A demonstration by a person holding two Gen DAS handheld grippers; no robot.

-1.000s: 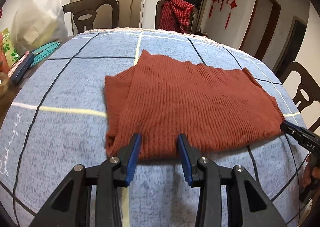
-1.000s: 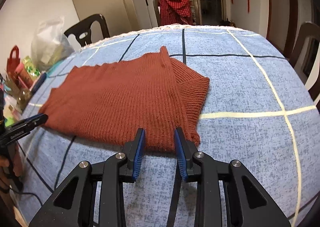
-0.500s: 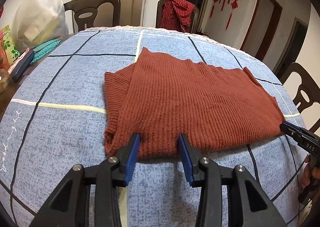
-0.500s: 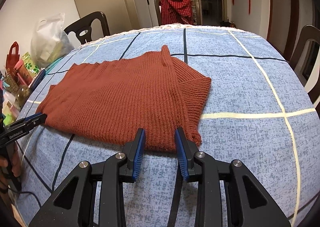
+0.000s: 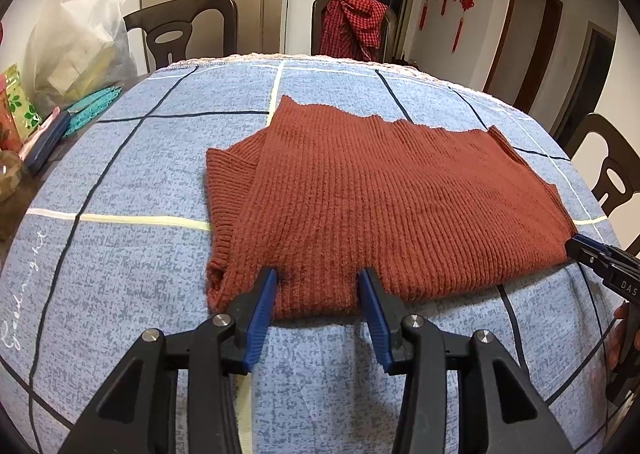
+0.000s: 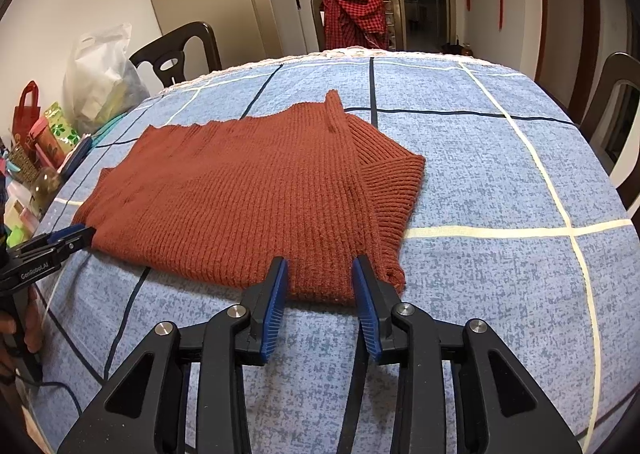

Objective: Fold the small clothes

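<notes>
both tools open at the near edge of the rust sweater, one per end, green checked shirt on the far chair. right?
No. The shirt on the far chair is red checked, not green, as the right wrist view shows. Otherwise correct: left tool and right tool are open at the sweater's near edge.

I count one rust knit garment (image 5: 384, 206), two grippers, left (image 5: 318, 286) and right (image 6: 320, 274), three dark chairs (image 6: 176, 54), one red checked cloth (image 6: 356, 14), one white plastic bag (image 5: 80, 38), one blue checked tablecloth (image 6: 500, 182)
</notes>
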